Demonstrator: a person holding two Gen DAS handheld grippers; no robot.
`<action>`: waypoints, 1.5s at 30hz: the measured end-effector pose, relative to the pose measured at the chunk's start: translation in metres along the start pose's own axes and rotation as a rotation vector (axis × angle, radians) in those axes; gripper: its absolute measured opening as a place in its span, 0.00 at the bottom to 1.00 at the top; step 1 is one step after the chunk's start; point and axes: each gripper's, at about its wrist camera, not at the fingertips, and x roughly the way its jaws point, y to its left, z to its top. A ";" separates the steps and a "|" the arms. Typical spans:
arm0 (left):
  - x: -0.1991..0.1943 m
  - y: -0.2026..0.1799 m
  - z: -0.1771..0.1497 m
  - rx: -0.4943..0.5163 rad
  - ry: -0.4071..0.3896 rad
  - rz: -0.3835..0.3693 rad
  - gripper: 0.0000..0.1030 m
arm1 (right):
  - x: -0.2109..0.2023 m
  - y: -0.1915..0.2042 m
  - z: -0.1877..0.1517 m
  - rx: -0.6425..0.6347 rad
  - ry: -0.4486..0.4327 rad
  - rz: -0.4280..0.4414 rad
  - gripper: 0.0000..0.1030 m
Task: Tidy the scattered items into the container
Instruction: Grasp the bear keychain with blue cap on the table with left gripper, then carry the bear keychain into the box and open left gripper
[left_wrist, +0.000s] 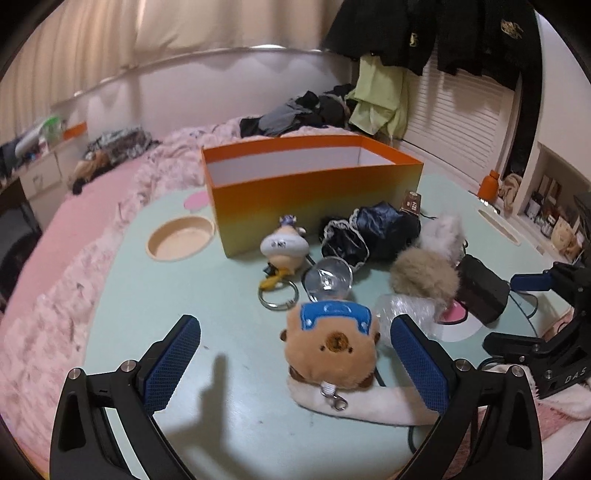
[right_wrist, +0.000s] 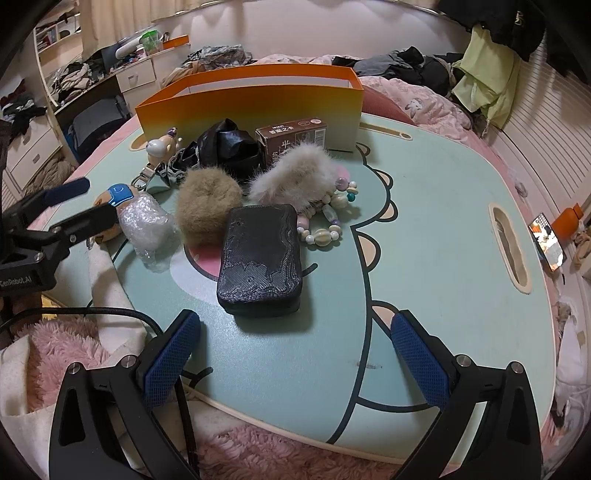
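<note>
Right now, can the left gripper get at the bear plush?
Probably yes. The left gripper is open and the bear plush lies between its fingers on the table, nothing in front; the bubble wrap sits close beside.

Dim, warm indoor lighting. Soft shadows fall on the desk (left_wrist: 229, 354). Strong fisheye distortion and dark vignetting at frame corners.

Two pompoms (right_wrist: 208, 209) (right_wrist: 291, 177), one box (right_wrist: 251, 107)
</note>
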 end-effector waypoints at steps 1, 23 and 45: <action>0.000 0.001 0.001 0.003 -0.001 -0.002 1.00 | 0.000 0.000 0.000 0.000 0.000 0.000 1.00; -0.005 -0.002 0.011 0.054 0.009 -0.014 0.39 | 0.000 0.000 0.000 0.000 0.001 0.000 1.00; 0.077 0.030 0.141 -0.227 0.020 -0.134 0.40 | 0.001 -0.002 -0.002 -0.004 -0.015 0.009 1.00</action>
